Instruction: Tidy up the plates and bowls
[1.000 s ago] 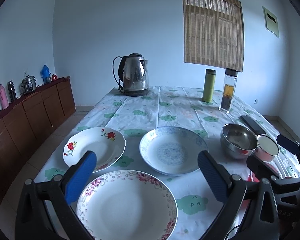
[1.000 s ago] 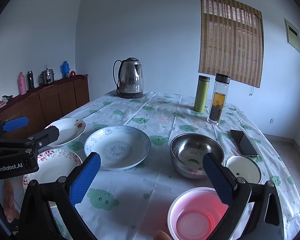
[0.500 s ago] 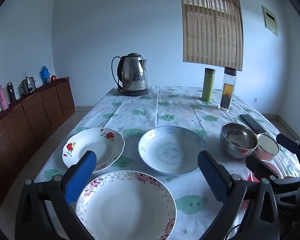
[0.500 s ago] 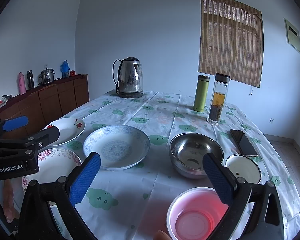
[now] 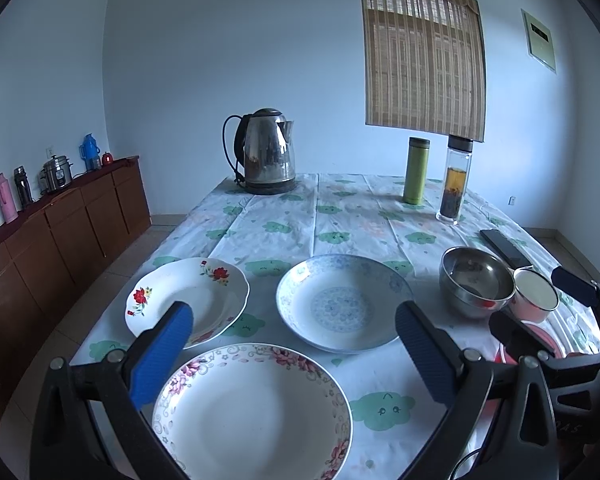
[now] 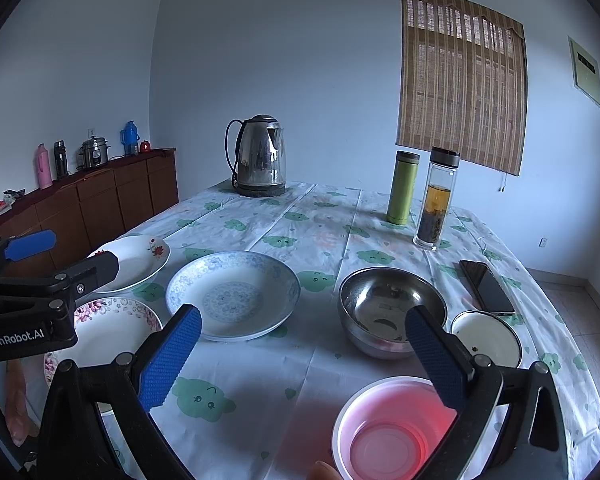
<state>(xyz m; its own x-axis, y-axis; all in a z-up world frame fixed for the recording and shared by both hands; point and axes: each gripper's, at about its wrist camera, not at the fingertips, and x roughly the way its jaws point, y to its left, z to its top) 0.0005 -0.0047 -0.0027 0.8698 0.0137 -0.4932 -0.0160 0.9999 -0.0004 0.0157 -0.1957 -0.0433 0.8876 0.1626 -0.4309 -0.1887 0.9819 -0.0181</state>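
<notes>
Three plates lie on the table: a pink-flower-rimmed plate (image 5: 252,412) nearest, a red-flower plate (image 5: 188,300) at the left, and a blue-patterned plate (image 5: 344,302) in the middle. A steel bowl (image 6: 392,310), a small white bowl (image 6: 486,338) and a pink plastic bowl (image 6: 392,432) stand at the right. My left gripper (image 5: 292,344) is open and empty above the pink-flower plate. My right gripper (image 6: 304,348) is open and empty, its right finger over the pink bowl's rim.
A steel kettle (image 5: 266,164) stands at the table's far end. A green flask (image 6: 402,188), a glass tea bottle (image 6: 436,204) and a black phone (image 6: 486,286) are at the right. A wooden sideboard (image 5: 60,232) runs along the left wall.
Both views have shifted very slightly; the plates and bowls have not moved and both grippers stay open.
</notes>
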